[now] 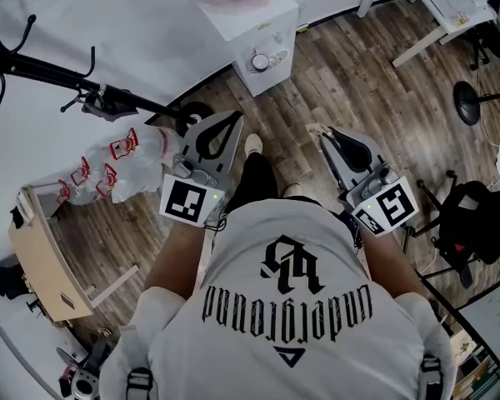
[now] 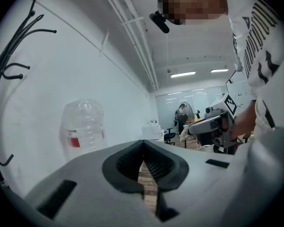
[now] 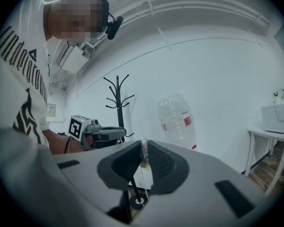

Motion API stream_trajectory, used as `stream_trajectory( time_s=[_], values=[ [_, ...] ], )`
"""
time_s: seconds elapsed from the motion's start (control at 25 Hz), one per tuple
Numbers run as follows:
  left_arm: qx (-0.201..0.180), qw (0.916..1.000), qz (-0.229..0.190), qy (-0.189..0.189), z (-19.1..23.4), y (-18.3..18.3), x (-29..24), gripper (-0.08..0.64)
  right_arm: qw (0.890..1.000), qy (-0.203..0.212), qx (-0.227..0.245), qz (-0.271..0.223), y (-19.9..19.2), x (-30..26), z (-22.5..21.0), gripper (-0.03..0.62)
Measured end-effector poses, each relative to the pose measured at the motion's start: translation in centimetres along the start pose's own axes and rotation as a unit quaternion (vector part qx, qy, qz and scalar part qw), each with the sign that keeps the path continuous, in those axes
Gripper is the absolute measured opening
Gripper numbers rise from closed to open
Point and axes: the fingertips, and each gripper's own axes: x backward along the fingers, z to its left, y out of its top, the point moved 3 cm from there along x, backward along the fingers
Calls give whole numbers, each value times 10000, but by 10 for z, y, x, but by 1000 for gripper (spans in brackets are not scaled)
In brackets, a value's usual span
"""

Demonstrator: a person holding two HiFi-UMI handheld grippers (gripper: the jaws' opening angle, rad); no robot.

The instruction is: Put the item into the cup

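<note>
The item point(image 3: 144, 151) is a small, pale, limp-looking scrap, possibly a tea bag. It is pinched at the tip of the right gripper point(image 1: 323, 132), which is held level over the wooden floor point(image 1: 333, 82), short of the water dispenser point(image 1: 254, 23). It looks very light and soft, so it should need little force. It will likely sag or swing, so a hold high on its top edge, as now, seems the safest. The right fingers point(image 3: 163, 164) are nearly closed, clamped on it. The left gripper point(image 2: 143, 148), on the other side of the person and equally short of the dispenser, has its fingers point(image 2: 128, 162) pressed together on nothing. I cannot pick out a cup for certain. A round white thing point(image 1: 260, 60) on the dispenser's front ledge may be it.
</note>
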Motion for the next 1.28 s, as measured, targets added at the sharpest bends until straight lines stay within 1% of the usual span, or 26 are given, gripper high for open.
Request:
stream_trajectory(
  time_s=[0.16,0.32,0.48,0.68,0.84,0.96,1.12,1.28],
  values=[
    [-95,9995,293,-37,38,-33,-26,8,9999,-44,10,166,-15,-45,-26,44],
    [124,9982,567,-169,78,-75,-55,8,9990,-110,55,441,-49,-95,-59,44],
    [230,9968,718,-281,117,-118,-85,8,9969,-304,92,719,-90,-146,-97,44],
    [409,9928,1052,-390,153,-183,-118,8,9928,-414,-111,1123,-155,-200,-135,46],
    [416,9917,1088,-536,171,-232,-143,8,9879,-458,-57,1478,-213,-239,-161,46],
    [387,9900,1220,-591,179,-271,-157,8,9853,-464,-2,1647,-255,-262,-177,46],
    [545,9872,1392,-554,190,-322,-178,8,9814,-510,-46,1849,-308,-295,-203,46],
    [541,9876,1337,-618,198,-368,-203,8,9758,-634,-159,2086,-363,-321,-223,46]
  ],
)
